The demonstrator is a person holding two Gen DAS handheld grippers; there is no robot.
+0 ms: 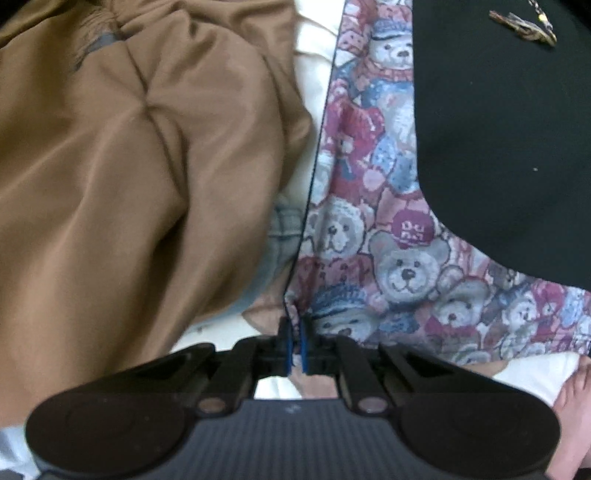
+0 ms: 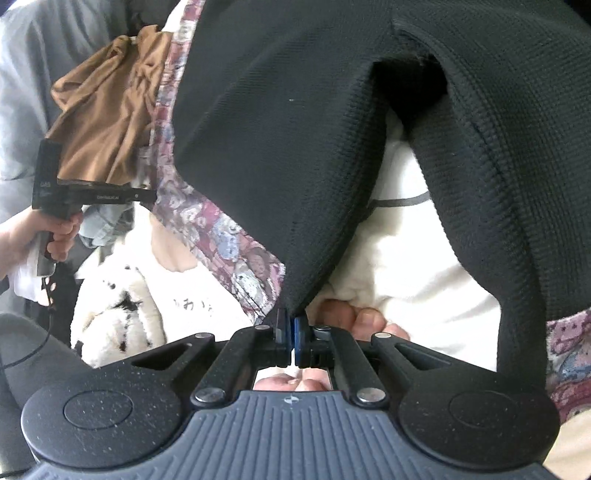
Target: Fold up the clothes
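A teddy-bear print cloth [image 1: 369,229] lies partly under a black knit garment [image 1: 498,147]. My left gripper [image 1: 294,326] is shut on the print cloth's dark-piped edge. In the right wrist view the black knit garment [image 2: 295,147] hangs up in a peak, and my right gripper [image 2: 290,321] is shut on its lower corner. The print cloth [image 2: 221,229] runs along the black garment's left side there. The left gripper [image 2: 110,195] also shows in that view, gripped by a hand [image 2: 55,232], its tip at the print cloth's edge.
A crumpled brown garment [image 1: 129,166] fills the left, also visible as brown cloth [image 2: 107,118]. Cream bedding [image 2: 406,266] lies underneath. A light blue cloth [image 1: 280,236] peeks out. A metal clip [image 1: 524,27] sits on the black garment. Bare toes [image 2: 362,319] are close behind the right gripper.
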